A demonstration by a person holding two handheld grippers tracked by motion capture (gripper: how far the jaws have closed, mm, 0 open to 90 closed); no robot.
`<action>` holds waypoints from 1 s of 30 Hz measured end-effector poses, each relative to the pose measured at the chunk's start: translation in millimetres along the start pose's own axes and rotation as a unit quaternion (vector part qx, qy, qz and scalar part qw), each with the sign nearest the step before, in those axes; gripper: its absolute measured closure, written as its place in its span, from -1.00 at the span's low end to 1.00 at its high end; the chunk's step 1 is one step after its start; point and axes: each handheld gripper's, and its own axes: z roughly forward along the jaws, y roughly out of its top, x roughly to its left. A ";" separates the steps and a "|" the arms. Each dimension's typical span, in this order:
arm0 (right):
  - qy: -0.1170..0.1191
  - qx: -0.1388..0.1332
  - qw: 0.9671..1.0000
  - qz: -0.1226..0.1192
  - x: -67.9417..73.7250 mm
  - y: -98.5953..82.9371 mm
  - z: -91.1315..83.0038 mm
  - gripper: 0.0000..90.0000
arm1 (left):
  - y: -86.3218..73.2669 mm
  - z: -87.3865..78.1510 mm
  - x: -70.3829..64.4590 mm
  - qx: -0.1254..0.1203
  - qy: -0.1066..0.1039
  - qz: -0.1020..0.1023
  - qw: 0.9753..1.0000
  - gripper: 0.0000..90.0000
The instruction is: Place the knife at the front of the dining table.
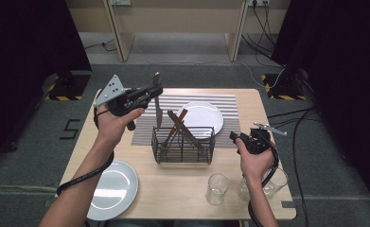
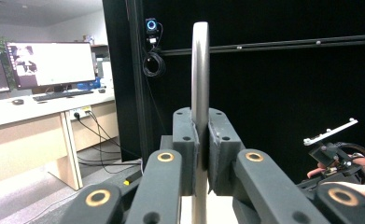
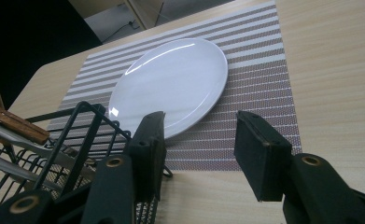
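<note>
- The left tongs [image 1: 155,91] are clamped on a slim, silver metal table knife [image 1: 157,101], held in the air above the far left part of the grey striped placemat [image 1: 230,101], just behind the black wire cutlery basket [image 1: 183,156].
- In the left gripper view the knife [image 2: 200,79] runs straight up and down between the closed pads, so its long axis is near vertical; the rounded end points up and the other end hangs down towards the table [image 1: 182,189].
- The grip sits on the upper part of the knife, leaving most of its length below the tongs.
- The white round plate [image 1: 201,118] on the placemat lies to the right of the knife, well apart from it; the left hand is the nearer one by far.
- The right tongs [image 1: 237,138] stand wide and empty, low at the basket's right end, pointing at the same plate [image 3: 171,88] across the placemat.
- As I judge it, the knife is bound for the placemat beside the plate; it needs to tip from upright to flat, its length along the plate's edge.
- A second white plate [image 1: 114,189] and a clear glass [image 1: 217,188] stand at the near edge, out of the way.
</note>
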 end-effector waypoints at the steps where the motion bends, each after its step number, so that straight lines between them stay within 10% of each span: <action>1: 0.001 0.000 1.000 0.000 -0.1 0.0 0.0 0.17 | -0.1 -0.4 0.3 0.000 0.000 0.000 1.000 0.85; 30: -0.001 -0.002 1.000 0.000 -1.2 0.3 -1.0 0.17 | -4.2 -10.0 6.5 0.002 0.010 -0.007 1.000 0.85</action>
